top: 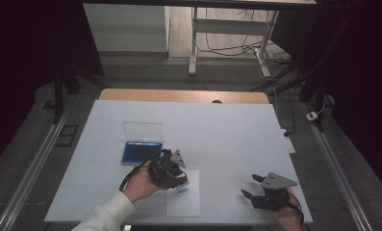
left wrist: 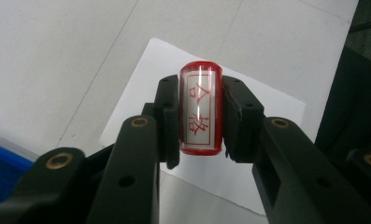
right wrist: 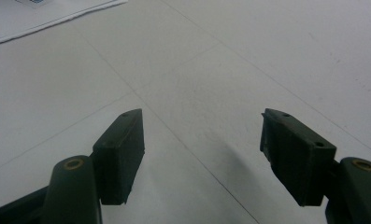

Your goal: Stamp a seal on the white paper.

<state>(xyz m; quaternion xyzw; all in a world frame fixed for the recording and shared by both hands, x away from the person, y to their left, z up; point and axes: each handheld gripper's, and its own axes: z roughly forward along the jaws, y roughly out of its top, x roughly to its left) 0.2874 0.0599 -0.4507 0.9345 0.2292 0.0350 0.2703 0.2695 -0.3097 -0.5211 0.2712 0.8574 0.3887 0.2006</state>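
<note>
A clear stamp [left wrist: 200, 108] with a red rim and red characters on its face sits clamped between the pads of my left gripper [left wrist: 200, 116]. In the high view that left gripper [top: 178, 185] hovers over a white sheet of paper [top: 184, 204] near the table's front edge, with the stamp [top: 181, 191] at its tip. The sheet of paper [left wrist: 276, 107] lies under the stamp in the left gripper view. My right gripper [top: 250, 186] rests at the front right of the table, jaws wide apart. Nothing lies between the right gripper [right wrist: 202, 144] jaws but bare white tabletop.
A blue ink pad case [top: 141, 151] with its clear lid raised lies just beyond my left hand. The white table [top: 227, 134] ends close to both hands at the front. A desk frame [top: 227, 33] and cables stand on the floor beyond the far edge.
</note>
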